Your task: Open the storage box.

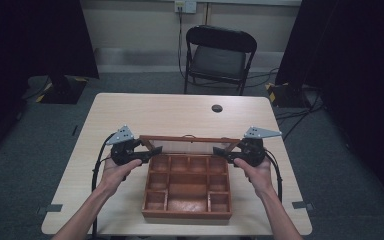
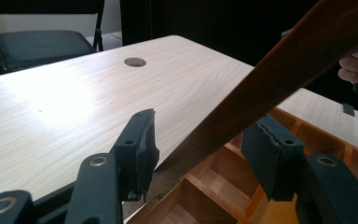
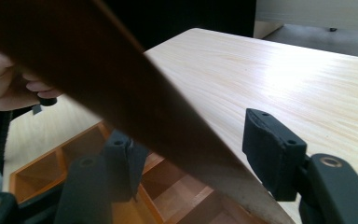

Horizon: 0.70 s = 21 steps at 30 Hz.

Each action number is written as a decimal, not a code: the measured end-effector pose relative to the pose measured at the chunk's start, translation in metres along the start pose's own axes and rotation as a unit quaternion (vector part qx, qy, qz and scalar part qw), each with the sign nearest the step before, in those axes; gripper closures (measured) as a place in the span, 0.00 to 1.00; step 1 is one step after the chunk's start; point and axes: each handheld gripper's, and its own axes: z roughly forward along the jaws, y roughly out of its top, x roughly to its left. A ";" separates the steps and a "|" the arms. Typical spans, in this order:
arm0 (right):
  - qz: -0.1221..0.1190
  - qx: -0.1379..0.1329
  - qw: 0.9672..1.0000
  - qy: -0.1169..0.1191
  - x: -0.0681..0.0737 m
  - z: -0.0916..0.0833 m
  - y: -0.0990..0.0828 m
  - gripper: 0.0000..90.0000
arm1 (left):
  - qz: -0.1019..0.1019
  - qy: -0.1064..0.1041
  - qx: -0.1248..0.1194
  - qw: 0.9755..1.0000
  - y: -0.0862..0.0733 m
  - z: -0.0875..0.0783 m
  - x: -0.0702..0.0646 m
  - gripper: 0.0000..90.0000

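A wooden box with small compartments sits on the table near the person's edge, its hinged lid raised at the back. The left gripper and right gripper each straddle a side of the lid frame, jaws apart with gaps showing beside the wood, so neither clamps it. Loosely supported like this, the lid could slip free and slam down, or twist on its hinges if one hand leads.

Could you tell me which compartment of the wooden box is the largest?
The middle compartment of the wooden box: it is wide and spans the centre, while the others around it are small squares along the edges.
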 end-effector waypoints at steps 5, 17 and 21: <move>0.003 0.004 1.000 -0.004 -0.003 0.003 0.000 0.45 | 0.001 -0.003 0.007 1.000 0.004 0.002 0.003 0.51; 0.021 0.013 1.000 -0.011 -0.019 0.014 -0.002 0.45 | -0.013 0.015 0.008 1.000 0.004 0.010 0.012 0.50; 0.028 0.014 0.999 -0.014 -0.023 0.018 -0.004 0.45 | -0.019 0.010 0.018 1.000 0.002 0.014 0.017 0.53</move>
